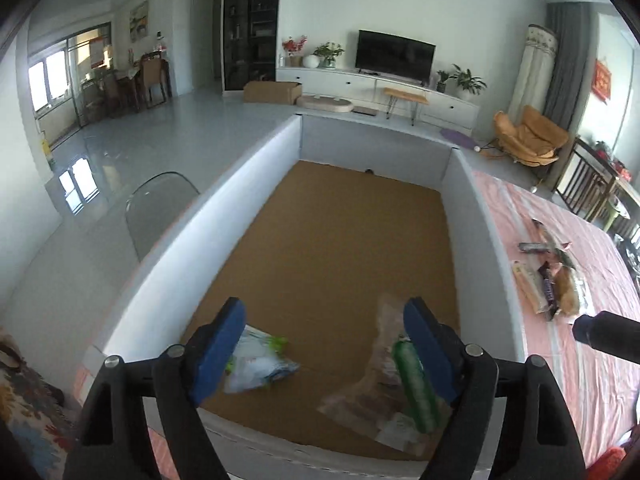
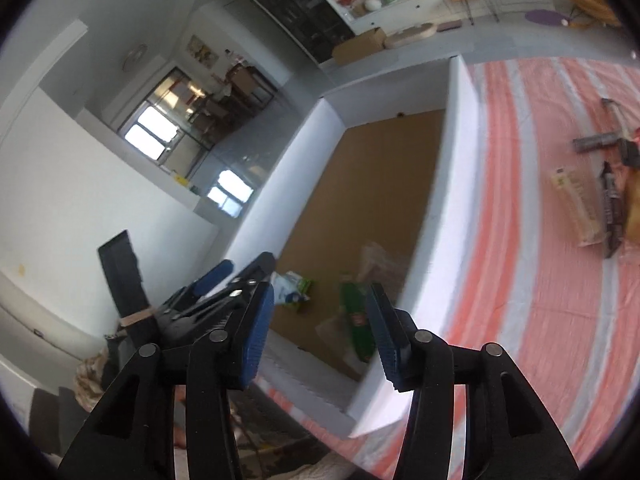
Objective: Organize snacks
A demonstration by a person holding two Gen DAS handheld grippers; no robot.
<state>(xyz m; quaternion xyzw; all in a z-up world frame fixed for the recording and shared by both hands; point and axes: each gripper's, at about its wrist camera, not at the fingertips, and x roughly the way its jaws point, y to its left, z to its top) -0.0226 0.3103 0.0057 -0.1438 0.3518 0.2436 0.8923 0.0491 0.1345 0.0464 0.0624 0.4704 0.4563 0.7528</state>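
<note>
The left claw is closest, with its blue pads spread wide and nothing between them. It hangs over the near end of a big white box with a brown cardboard floor. Inside the box, near that end, lie a white and green snack bag, a clear packet and a green tube-shaped snack that rests on the clear packet. The right claw is spread open too and holds nothing. More snacks sit in a small pile on the pink striped table, to the right of the box.
</note>
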